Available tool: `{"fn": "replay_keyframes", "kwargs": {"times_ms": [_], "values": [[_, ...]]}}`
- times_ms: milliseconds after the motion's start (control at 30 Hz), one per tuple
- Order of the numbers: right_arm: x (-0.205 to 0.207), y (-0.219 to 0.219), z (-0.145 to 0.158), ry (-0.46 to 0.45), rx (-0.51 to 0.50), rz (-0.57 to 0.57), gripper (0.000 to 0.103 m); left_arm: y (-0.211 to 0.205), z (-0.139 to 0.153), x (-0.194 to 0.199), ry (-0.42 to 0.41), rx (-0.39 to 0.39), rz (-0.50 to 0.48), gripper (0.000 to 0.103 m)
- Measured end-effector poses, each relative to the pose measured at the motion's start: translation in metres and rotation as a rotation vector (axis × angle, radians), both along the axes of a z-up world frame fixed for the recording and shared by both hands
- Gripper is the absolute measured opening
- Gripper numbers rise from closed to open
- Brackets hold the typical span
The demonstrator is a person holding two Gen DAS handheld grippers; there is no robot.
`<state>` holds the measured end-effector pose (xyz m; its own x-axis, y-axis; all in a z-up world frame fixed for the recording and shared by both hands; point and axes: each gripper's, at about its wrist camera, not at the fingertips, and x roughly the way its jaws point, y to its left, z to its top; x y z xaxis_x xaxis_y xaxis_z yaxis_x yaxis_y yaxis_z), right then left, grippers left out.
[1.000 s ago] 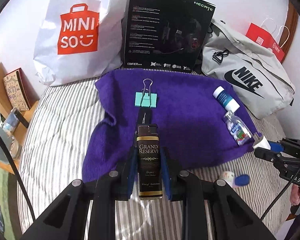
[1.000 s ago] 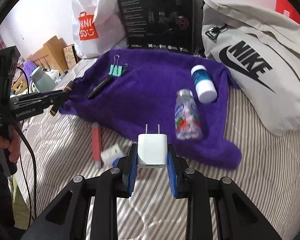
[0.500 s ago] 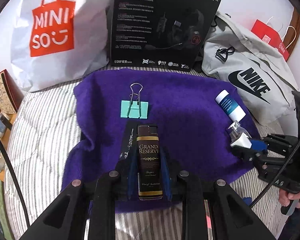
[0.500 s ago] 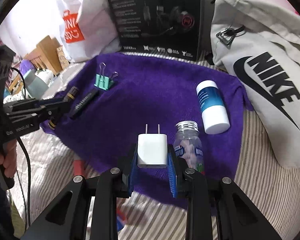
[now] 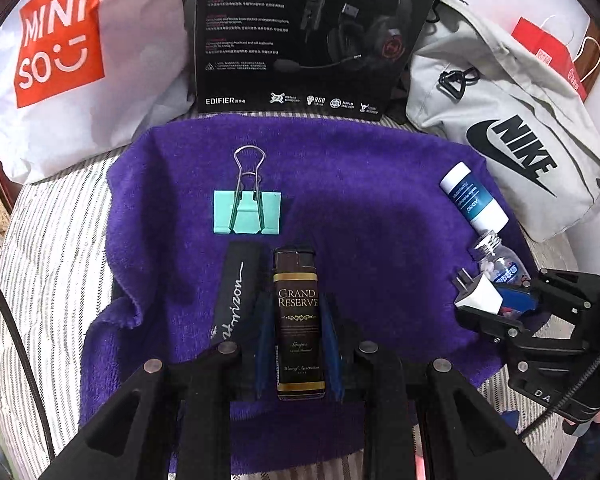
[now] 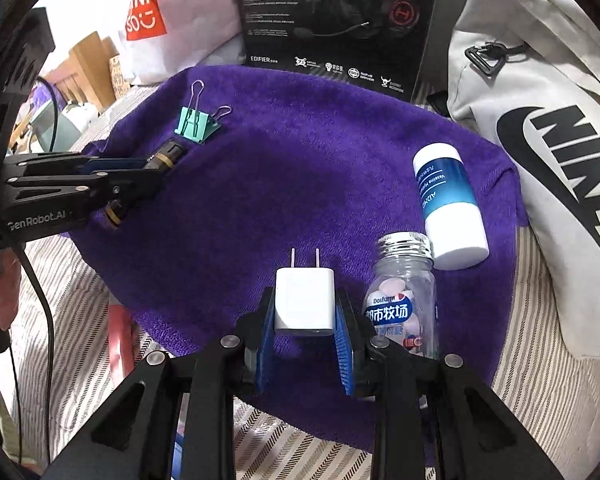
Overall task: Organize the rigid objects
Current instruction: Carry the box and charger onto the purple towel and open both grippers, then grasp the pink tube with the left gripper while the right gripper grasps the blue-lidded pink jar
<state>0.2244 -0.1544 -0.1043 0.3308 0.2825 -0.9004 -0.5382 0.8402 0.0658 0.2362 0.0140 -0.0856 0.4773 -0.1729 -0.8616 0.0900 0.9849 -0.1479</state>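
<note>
Four items already lay on the purple towel spread on the striped bed: teal binder clip and black case near its left edge, white-blue tube and clear candy bottle near its right edge. Left hand-held gripper clenched a Grand Reserve lighter beside the case. Right hand-held gripper clenched a white charger plug beside the bottle. Both still to be released; a reddish item remained off the towel. Versus a second earlier, both had moved from the bed edge in over the towel, lower.

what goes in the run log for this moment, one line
left hand-held gripper: shut on black gold-banded lighter | right hand-held gripper: shut on white plug charger | both over purple towel
</note>
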Motion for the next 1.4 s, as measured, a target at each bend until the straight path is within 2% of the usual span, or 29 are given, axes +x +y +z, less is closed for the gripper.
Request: {"fn": "replay_keyframes", "kwargs": {"times_ms": [233,367,500,667,867,967,1100,1167,1400], "values": [[0.000,-0.003,0.001,0.006,0.006,0.018,0.030,-0.002,-0.001,0.007,0.008,0.009,-0.009,0.023],[-0.001,-0.012,0.004,0.017,0.030,-0.003,0.041,-0.003,0.001,0.007,-0.004,0.025,-0.018,0.023],[-0.007,-0.021,0.011,0.004,0.045,-0.025,0.046,-0.005,0.003,0.004,-0.004,0.039,-0.022,0.023],[-0.019,-0.036,0.024,-0.020,0.055,-0.070,0.048,-0.008,0.004,0.000,0.004,0.036,-0.029,0.033],[-0.040,-0.060,0.042,-0.044,0.068,-0.129,0.048,-0.007,0.007,-0.010,0.010,0.021,-0.011,0.034],[-0.052,-0.070,0.047,-0.047,0.067,-0.141,0.056,-0.007,0.015,-0.019,0.006,0.029,0.010,0.034],[-0.067,-0.083,0.049,-0.045,0.061,-0.171,0.057,-0.008,0.034,-0.042,-0.023,0.028,0.022,0.035],[-0.077,-0.088,0.052,-0.048,0.066,-0.179,0.057,-0.011,0.038,-0.054,-0.024,0.046,0.032,0.040],[-0.110,-0.101,0.048,-0.022,0.086,-0.196,0.057,-0.025,0.027,-0.085,0.008,0.043,0.056,0.041]]}}
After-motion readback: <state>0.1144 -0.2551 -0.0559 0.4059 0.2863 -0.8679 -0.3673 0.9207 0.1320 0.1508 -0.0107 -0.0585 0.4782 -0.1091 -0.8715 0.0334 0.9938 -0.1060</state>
